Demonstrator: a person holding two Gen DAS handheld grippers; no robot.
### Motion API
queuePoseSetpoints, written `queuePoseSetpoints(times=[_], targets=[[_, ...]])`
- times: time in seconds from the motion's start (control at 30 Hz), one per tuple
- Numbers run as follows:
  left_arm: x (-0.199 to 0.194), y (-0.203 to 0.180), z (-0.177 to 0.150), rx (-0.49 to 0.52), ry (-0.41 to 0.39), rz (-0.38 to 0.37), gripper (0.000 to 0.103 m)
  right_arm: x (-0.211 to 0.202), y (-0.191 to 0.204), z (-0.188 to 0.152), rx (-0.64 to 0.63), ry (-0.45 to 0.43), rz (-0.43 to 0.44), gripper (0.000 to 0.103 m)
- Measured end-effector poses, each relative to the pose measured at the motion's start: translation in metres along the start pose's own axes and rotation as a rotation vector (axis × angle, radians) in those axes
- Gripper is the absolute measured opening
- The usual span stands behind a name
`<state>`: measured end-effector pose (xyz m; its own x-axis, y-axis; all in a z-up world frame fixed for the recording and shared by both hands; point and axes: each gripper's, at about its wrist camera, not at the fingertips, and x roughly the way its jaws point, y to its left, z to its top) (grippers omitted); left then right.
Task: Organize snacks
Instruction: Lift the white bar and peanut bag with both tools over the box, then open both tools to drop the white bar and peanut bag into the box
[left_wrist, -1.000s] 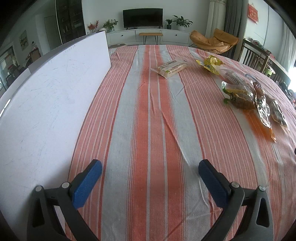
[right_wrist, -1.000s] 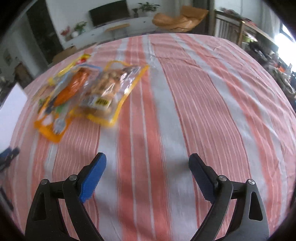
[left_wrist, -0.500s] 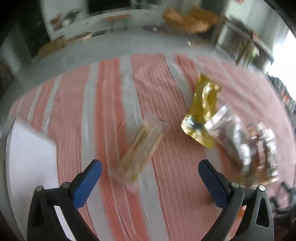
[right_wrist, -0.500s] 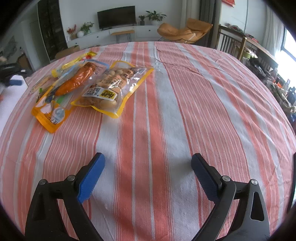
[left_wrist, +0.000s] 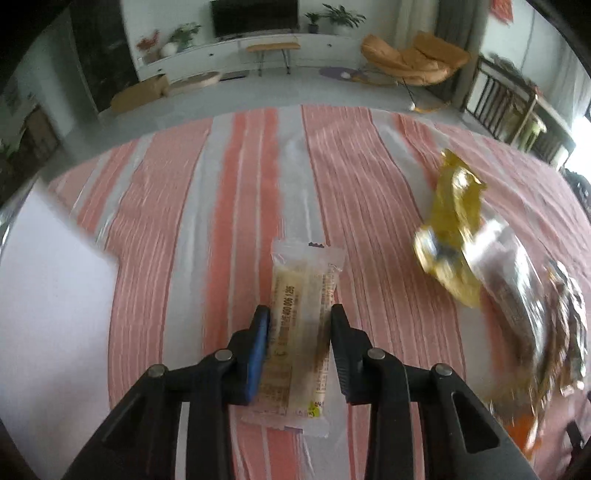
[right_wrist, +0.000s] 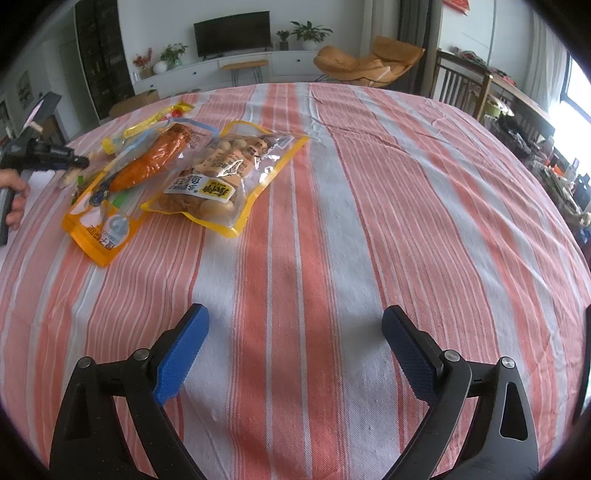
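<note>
The left gripper (left_wrist: 299, 314) is clamped on a pale snack bar in a clear wrapper (left_wrist: 301, 325), its 2 fingers (left_wrist: 258, 343) pressing the long sides of the packet. The packet runs lengthwise between them, its sealed far end reaching ahead of the fingertips and its near end lying back between the black arms. Whether it rests on the striped tablecloth (left_wrist: 155, 258) or is lifted off it cannot be told. To the right of the fingers and ahead lies a crumpled yellow packet (left_wrist: 456, 236), touching a clear bag with dark contents (left_wrist: 517, 295) just behind it; both are blurred. To the left of the fingers is a white board (left_wrist: 48, 325).

The right gripper (right_wrist: 295, 330) hangs over bare striped cloth with its 2 blue-padded fingers (right_wrist: 181, 350) wide apart and nothing between them. Ahead and to the left of them lie 2 overlapping pouches: a yellow-edged clear pouch of pale nuts (right_wrist: 225, 173), and beside it an orange pouch with an orange sausage-shaped snack (right_wrist: 129, 184). Further left, at the frame edge, the other black tool appears, held in a hand (right_wrist: 14, 199).
</note>
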<state>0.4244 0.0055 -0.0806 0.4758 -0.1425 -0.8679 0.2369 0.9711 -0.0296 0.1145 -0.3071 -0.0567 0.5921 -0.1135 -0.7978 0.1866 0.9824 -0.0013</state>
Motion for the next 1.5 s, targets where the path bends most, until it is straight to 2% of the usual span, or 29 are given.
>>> queuePoseSetpoints(times=[0.13, 0.23, 0.27, 0.33, 0.37, 0.4, 0.47, 0.53, 0.6, 0.63, 0.67, 0.7, 0.73, 0.77, 0.8, 0.83, 0.9, 0.93, 1.03, 1.1, 1.2, 1.3, 1.33, 1.4, 1.47, 1.5], targets=[[-0.039, 0.005, -0.072, -0.003, -0.03, 0.039, 0.032, 0.0, 0.0, 0.0, 0.0, 0.0, 0.003, 0.097], [-0.07, 0.007, -0.13, 0.023, -0.04, 0.035, 0.032, -0.001, -0.005, 0.004, 0.026, 0.005, 0.037, 0.097], [-0.077, 0.008, -0.144, 0.022, -0.043, 0.03, 0.032, -0.002, -0.01, 0.006, 0.066, -0.004, 0.075, 0.097], [-0.091, 0.016, -0.166, 0.004, -0.055, 0.017, 0.032, 0.002, -0.032, 0.025, 0.286, -0.02, 0.28, 0.097], [-0.096, 0.018, -0.174, -0.01, -0.062, 0.012, 0.032, 0.01, -0.034, 0.04, 0.344, 0.001, 0.312, 0.097], [-0.098, 0.018, -0.18, -0.019, -0.066, 0.006, 0.032, 0.017, -0.033, 0.053, 0.362, 0.022, 0.304, 0.097], [-0.102, 0.019, -0.187, -0.045, -0.081, -0.004, 0.032, 0.047, -0.015, 0.094, 0.343, 0.125, 0.219, 0.097], [-0.104, 0.022, -0.191, -0.077, -0.089, -0.02, 0.032, 0.071, 0.007, 0.117, 0.313, 0.195, 0.144, 0.097], [-0.105, 0.026, -0.195, -0.11, -0.092, -0.043, 0.032, 0.088, 0.035, 0.133, 0.196, 0.232, 0.016, 0.097], [-0.107, 0.029, -0.198, -0.128, -0.091, -0.063, 0.032, 0.097, 0.053, 0.137, 0.065, 0.261, -0.059, 0.095], [-0.109, 0.029, -0.201, -0.142, -0.093, -0.085, 0.032, 0.096, 0.055, 0.139, 0.04, 0.239, -0.058, 0.089], [-0.111, 0.029, -0.203, -0.152, -0.099, -0.108, 0.032, 0.097, 0.051, 0.139, 0.046, 0.266, -0.032, 0.074], [-0.114, 0.03, -0.204, -0.157, -0.111, -0.132, 0.032, 0.091, 0.043, 0.138, 0.067, 0.273, -0.028, 0.064], [-0.118, 0.03, -0.205, -0.16, -0.12, -0.155, 0.032, 0.085, 0.035, 0.136, 0.078, 0.275, -0.032, 0.062], [-0.121, 0.029, -0.202, -0.169, -0.127, -0.182, 0.032, 0.078, 0.017, 0.13, 0.133, 0.279, 0.063, 0.062], [-0.126, 0.028, -0.203, -0.179, -0.137, -0.206, 0.032, 0.072, 0.005, 0.125, 0.172, 0.271, 0.117, 0.062], [-0.142, 0.028, -0.206, -0.206, -0.163, -0.268, 0.032, 0.052, -0.021, 0.111, 0.257, 0.24, 0.18, 0.062], [-0.15, 0.027, -0.206, -0.218, -0.178, -0.294, 0.032, 0.036, -0.038, 0.1, 0.334, 0.203, 0.282, 0.062], [-0.186, 0.03, -0.202, -0.246, -0.229, -0.374, 0.032, 0.0, -0.05, 0.082, 0.43, 0.145, 0.445, 0.062], [-0.217, 0.038, -0.194, -0.259, -0.279, -0.41, 0.032, -0.02, -0.038, 0.081, 0.445, 0.121, 0.537, 0.062], [-0.256, 0.063, -0.185, -0.278, -0.35, -0.413, 0.032, -0.05, 0.01, 0.098, 0.387, 0.099, 0.686, 0.062], [-0.296, 0.105, -0.189, -0.308, -0.411, -0.356, 0.032, -0.083, 0.089, 0.126, 0.26, 0.081, 0.834, 0.062], [-0.307, 0.123, -0.192, -0.322, -0.424, -0.317, 0.032, -0.097, 0.129, 0.138, 0.21, 0.082, 0.906, 0.062], [-0.322, 0.156, -0.2, -0.344, -0.436, -0.216, 0.032, -0.11, 0.183, 0.149, 0.156, 0.101, 0.996, 0.062], [-0.327, 0.192, -0.213, -0.386, -0.415, -0.111, 0.032, -0.123, 0.26, 0.157, 0.086, 0.137, 1.073, 0.063], [-0.326, 0.204, -0.219, -0.398, -0.398, -0.064, 0.038, -0.126, 0.29, 0.157, 0.056, 0.15, 1.087, 0.063]])
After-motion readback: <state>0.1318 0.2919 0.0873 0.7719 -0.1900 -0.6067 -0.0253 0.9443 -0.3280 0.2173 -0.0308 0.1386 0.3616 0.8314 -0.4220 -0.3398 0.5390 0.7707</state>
